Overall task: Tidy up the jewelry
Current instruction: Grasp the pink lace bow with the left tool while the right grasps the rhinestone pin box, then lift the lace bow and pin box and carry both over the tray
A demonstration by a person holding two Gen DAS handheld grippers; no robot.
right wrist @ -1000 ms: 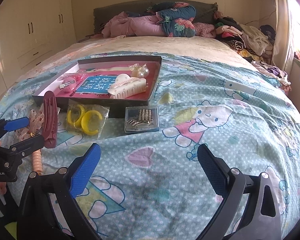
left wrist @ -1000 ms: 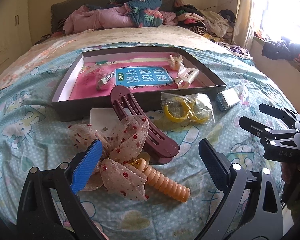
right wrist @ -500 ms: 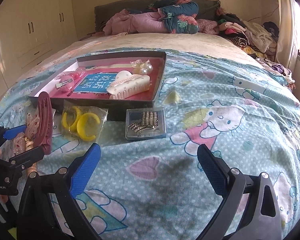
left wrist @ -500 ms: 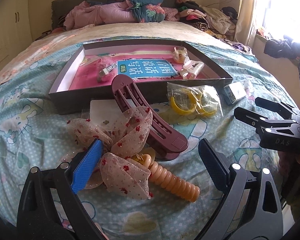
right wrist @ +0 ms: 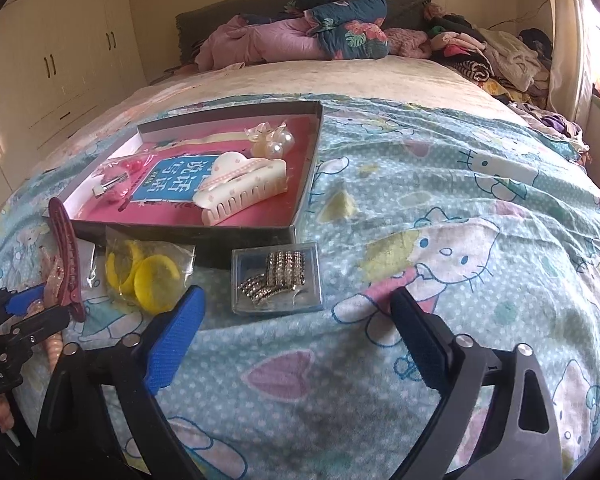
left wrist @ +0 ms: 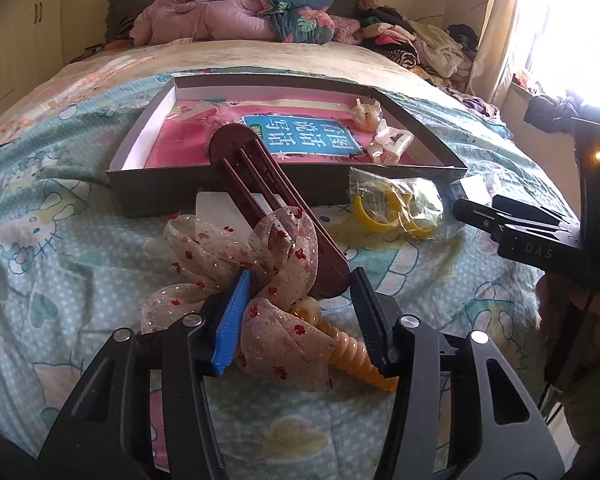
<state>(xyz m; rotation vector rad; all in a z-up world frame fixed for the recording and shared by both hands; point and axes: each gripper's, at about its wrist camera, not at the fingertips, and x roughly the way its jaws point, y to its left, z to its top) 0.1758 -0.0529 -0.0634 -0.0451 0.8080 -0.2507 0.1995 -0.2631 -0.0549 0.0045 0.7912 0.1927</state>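
white claw clip (right wrist: 244,184) already in the shallow grey cardboard tray (left wrist: 236,188); before it, left gripper (left wrist: 300,300) fingers closing around the sheer red-dotted ribbon bow (left wrist: 260,264), right gripper (right wrist: 296,320) fingers closing, empty.

Both wrist views low, facing headboard, sharing tray (left wrist: 288,188)

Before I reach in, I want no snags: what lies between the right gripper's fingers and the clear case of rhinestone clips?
Only bare bedsheet, seen in the right wrist view. The right gripper is closing on nothing, just short of the clear case.
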